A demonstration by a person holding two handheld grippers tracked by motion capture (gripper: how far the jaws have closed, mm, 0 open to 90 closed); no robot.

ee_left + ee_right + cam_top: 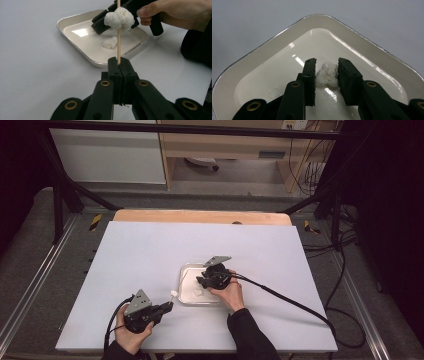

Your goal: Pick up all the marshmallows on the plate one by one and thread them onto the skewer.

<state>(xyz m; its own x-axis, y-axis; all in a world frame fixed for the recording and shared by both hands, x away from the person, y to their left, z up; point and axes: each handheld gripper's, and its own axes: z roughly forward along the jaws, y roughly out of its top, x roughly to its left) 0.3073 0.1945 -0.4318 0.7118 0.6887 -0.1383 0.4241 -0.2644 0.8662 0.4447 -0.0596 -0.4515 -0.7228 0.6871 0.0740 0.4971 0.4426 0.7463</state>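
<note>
Skewering is the work in hand, and it goes best with each gripper doing one steady job. Left gripper (pixel 119 65) has its jaws pressed tight together on the foot of a thin wooden stick (pixel 118 42), which rises straight up from the fingertips with one white fluffy lump (pixel 119 19) already threaded high on it — this hand should simply keep the stick firm and upright. Right gripper (pixel 326 72) reaches down into the white tray (pixel 274 47), its jaws narrow and standing on either side of a second white lump (pixel 327 74) on the tray floor. The left pad looks to touch it; the right pad seems just beside it. A soft squeeze suits it — enough to lift, not to crush — then a push of its middle onto the stick's tip.

Hard to tell: whether both pads truly press the lump, and what the lumps are made of. The stick's top is cut off by the left gripper view's upper edge.
</note>
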